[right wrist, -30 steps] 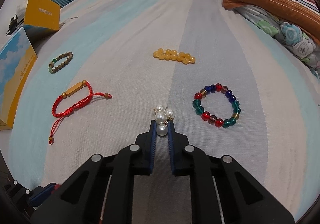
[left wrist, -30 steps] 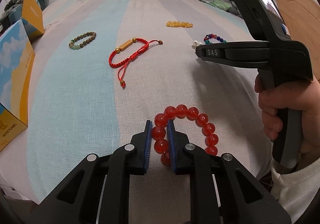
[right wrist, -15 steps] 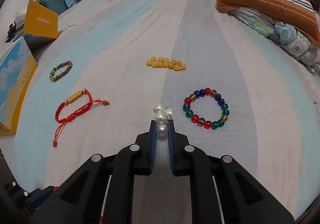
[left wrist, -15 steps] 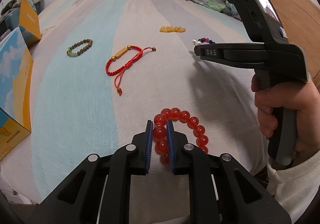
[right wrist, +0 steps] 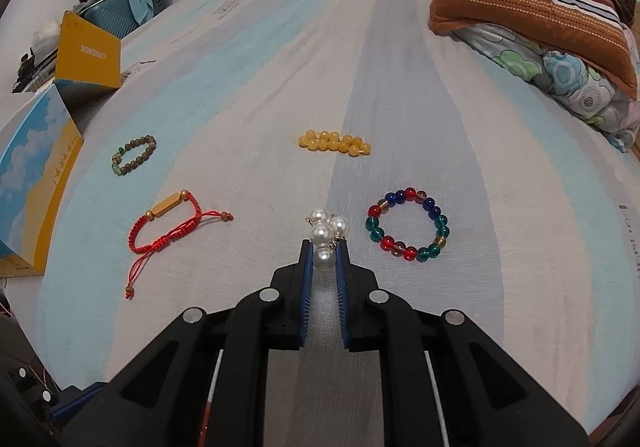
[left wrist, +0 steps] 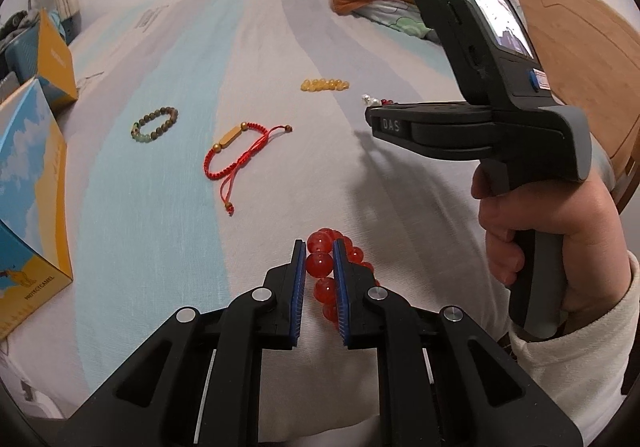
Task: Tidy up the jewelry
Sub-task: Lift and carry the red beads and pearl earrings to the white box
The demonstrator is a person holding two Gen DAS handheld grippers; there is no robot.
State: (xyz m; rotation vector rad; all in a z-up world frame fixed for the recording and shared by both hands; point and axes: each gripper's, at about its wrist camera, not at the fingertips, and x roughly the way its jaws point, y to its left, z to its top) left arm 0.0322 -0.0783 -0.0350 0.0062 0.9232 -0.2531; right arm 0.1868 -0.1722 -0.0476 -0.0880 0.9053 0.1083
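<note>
Left wrist: left tool (left wrist: 320, 261) pinching glossy red bead bracelet (left wrist: 320, 264); right tool (right wrist: 323, 259) pinching pearl cluster (right wrist: 325, 233).

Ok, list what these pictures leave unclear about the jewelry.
- Red bead bracelet, left wrist view: its far side is hidden behind the left gripper's fingers.
- Pearl piece, right wrist view: only a cluster shows; its type is unclear.
- Multicolored bracelet, left wrist view: mostly hidden by the right gripper.
- Yellow bead bracelet: bunched, shape unreadable.

Striped bedsheet (right wrist: 248, 59), striped pillow (right wrist: 520, 7), 2 yellow boxes (right wrist: 86, 55)
</note>
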